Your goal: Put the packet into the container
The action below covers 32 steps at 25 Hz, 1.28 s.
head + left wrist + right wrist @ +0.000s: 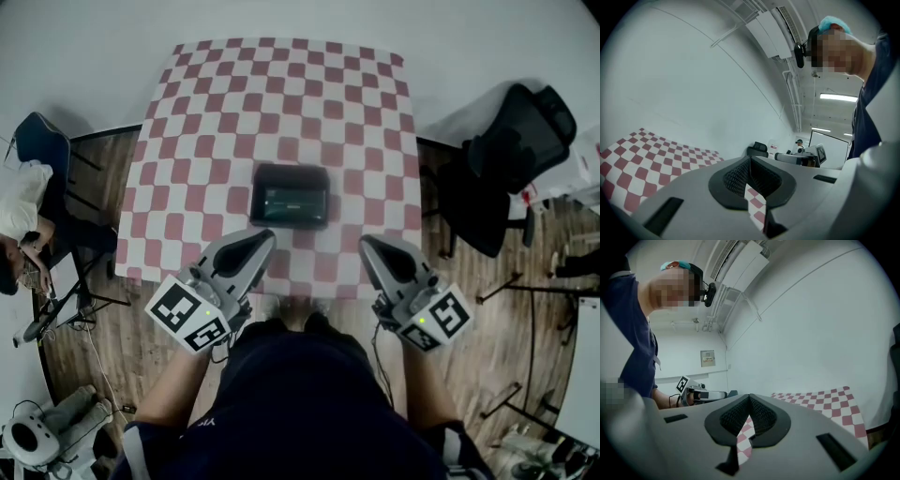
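A black rectangular container (291,195) sits on the red-and-white checkered table (281,94), near its front middle. Inside it lies a dark packet (290,200) with faint greenish print. My left gripper (262,241) hovers just in front of the container's left corner, its jaws together and nothing between them. My right gripper (369,247) hangs to the front right of the container, also shut and empty. In the left gripper view the left gripper (750,160) has its ribbed pads meeting at the tip. The right gripper view shows the same of the right gripper (749,398). Both point up and away from the container.
A black office chair (511,150) stands by the table's right edge. A seated person (21,211) and a blue chair (39,141) are off the left side. The table's front edge lies right under both grippers. Cables and gear lie on the wooden floor at lower left.
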Available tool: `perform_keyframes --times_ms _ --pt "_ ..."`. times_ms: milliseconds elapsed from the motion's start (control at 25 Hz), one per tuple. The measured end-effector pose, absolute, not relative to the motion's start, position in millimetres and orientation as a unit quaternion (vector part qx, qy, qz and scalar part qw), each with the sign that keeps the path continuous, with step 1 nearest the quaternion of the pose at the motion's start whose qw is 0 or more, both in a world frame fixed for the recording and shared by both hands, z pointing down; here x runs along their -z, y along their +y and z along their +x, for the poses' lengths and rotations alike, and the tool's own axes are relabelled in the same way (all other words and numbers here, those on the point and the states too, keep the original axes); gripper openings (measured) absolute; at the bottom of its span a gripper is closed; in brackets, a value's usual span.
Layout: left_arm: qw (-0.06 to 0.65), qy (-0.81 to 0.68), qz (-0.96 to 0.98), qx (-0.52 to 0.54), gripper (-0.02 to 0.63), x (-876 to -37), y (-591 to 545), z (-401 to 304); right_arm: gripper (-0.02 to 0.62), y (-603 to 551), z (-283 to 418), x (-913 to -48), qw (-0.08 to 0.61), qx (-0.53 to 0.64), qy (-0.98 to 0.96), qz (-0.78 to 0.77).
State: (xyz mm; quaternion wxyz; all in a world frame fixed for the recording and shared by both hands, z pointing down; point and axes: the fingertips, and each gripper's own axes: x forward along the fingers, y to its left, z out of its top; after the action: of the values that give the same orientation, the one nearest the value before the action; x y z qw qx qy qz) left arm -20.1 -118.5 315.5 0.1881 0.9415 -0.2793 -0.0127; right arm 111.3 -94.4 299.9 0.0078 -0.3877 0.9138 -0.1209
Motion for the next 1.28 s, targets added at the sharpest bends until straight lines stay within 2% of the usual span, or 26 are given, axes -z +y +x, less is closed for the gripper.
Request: perform_keyframes --times_ms 1280 --pt "0.208 -0.297 0.932 0.012 0.031 -333 -147 -30 0.017 -135 103 -338 -0.035 0.155 0.916 -0.369"
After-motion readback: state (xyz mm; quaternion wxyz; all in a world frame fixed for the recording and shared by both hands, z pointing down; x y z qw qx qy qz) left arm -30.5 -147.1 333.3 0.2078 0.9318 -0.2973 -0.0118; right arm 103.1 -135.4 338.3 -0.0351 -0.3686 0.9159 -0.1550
